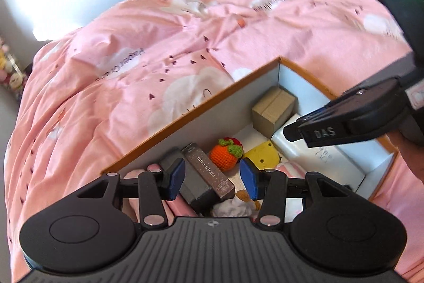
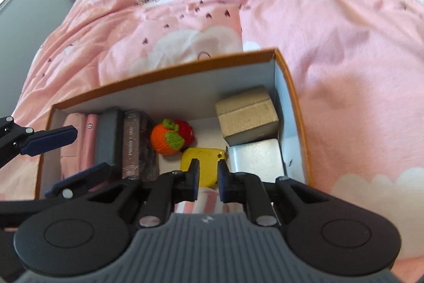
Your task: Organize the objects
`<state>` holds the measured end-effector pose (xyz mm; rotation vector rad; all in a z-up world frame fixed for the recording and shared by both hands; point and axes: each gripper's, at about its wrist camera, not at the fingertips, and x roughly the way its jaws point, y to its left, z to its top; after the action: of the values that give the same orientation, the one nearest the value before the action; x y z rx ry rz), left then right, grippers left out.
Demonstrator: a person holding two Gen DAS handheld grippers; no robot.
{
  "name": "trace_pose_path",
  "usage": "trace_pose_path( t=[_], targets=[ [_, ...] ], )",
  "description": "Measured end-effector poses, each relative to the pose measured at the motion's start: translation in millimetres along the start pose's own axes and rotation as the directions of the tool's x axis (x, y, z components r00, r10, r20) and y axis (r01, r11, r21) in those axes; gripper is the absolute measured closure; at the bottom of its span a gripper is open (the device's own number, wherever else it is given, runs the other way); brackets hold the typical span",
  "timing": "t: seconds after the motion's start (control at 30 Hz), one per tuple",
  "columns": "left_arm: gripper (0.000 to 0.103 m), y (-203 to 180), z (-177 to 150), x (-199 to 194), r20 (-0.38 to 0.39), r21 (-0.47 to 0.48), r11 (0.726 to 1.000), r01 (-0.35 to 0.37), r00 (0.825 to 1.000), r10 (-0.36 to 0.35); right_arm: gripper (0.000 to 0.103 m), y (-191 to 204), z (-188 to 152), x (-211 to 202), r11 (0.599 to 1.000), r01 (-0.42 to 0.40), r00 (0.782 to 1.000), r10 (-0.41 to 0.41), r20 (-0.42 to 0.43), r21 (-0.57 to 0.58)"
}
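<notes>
- The storage box (image 2: 185,76), orange-rimmed with white walls, is being used as the landmark here; it is sitting on the pink bedspread (image 2: 344,70), and nearly everything already seems to be packed inside it.
- The left gripper (image 1: 212,177) is being held spread wide over the box's left end, with nothing caught between its blue pads (image 1: 178,171).
- The right gripper (image 2: 208,177) is being held over the box's near side with only a narrow gap left between its fingers; nothing is seen pinched there, though a pink-striped item (image 2: 212,203) directly underneath is partly hidden.
- Along the box's left wall, a dark case (image 2: 108,139) and a brown book-like case (image 2: 132,142) are being kept upright, with pink items (image 2: 79,139) beside them.
- In the middle of the box, a crocheted orange fruit (image 2: 165,138) is being pressed against a red one (image 2: 186,131), and a yellow gadget (image 2: 204,158) is lying just in front of them.
- In the box's right corner, a cardboard carton (image 2: 246,116) is being rested partly on a white block (image 2: 254,158).
- Best guess: the packing step is being wrapped up, so the next move is probably either tidying inside or fetching anything left outside.
- Space inside is being squeezed; the carton and the upright cases are limiting where fingers can be lowered, and the 2 grippers are being held close enough to bump.
</notes>
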<state>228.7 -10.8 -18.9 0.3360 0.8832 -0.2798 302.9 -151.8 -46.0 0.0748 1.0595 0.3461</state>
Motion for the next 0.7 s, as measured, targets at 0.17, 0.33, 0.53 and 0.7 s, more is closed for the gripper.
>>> trace_pose_path(
  t=[0.17, 0.33, 0.53, 0.7],
  targets=[
    [0.046, 1, -17, -41, 0.096, -0.185, 0.983, -0.01, 0.995, 0.028, 0.087, 15, -16, -55, 0.996, -0.006, 0.99, 0.019, 0.138, -0.093],
    [0.046, -11, -45, -64, 0.105, -0.306, 0.949, -0.073, 0.988, 0.11, 0.081, 28, -41, -101, 0.987, 0.017, 0.962, 0.027, 0.273, -0.157],
    [0.046, -16, -74, -89, 0.112, -0.422, 0.901, -0.098, 0.981, 0.159, 0.078, 39, -74, -133, 0.984, 0.047, 0.929, 0.021, 0.369, -0.174],
    [0.04, -22, -91, -109, 0.115, -0.449, 0.886, -0.116, 0.976, 0.186, 0.07, 48, -103, -147, 0.983, 0.045, 0.915, 0.031, 0.402, -0.178]
  ],
)
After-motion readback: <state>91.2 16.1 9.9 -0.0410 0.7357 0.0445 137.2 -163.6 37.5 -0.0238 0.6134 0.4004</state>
